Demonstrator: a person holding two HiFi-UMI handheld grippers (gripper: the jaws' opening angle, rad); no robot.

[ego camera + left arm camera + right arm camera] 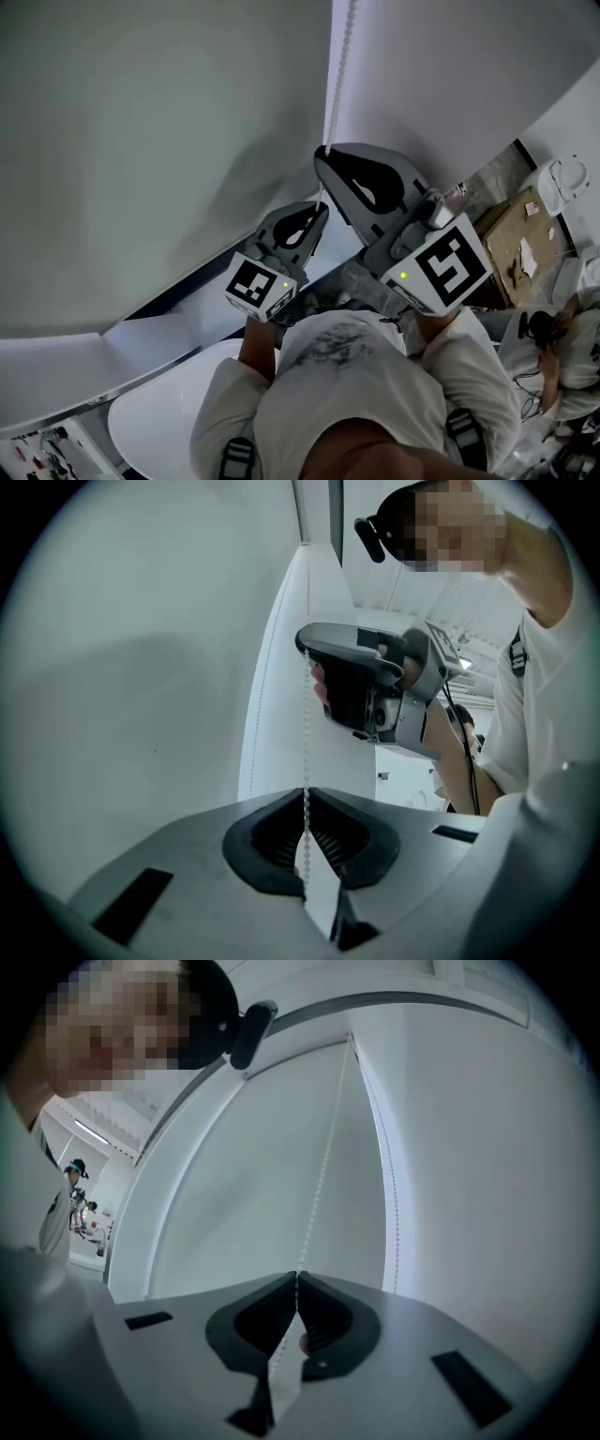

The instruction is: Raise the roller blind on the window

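Here, in the head view, the pale grey fabric roller blind (pixel 141 141) fills the left. Its white beaded pull cord (pixel 343 56) hangs just beside the blind's edge and runs down into the right gripper (pixel 323 155), with the left gripper (pixel 322 211) close below.

In the left gripper view, the jaws are clamped on the cord (pixel 306 733), which rises straight to the right gripper (pixel 302 641) above.

In the right gripper view, the jaws are pinched shut on the same strand, and a second strand (pixel 389 1185) hangs free just beside it.

Handling, as judged: the cord is light, thin and limp. Its beads should resist slipping between the pads. It is best held on one strand only, squarely between the pads, and pulled along its own line.
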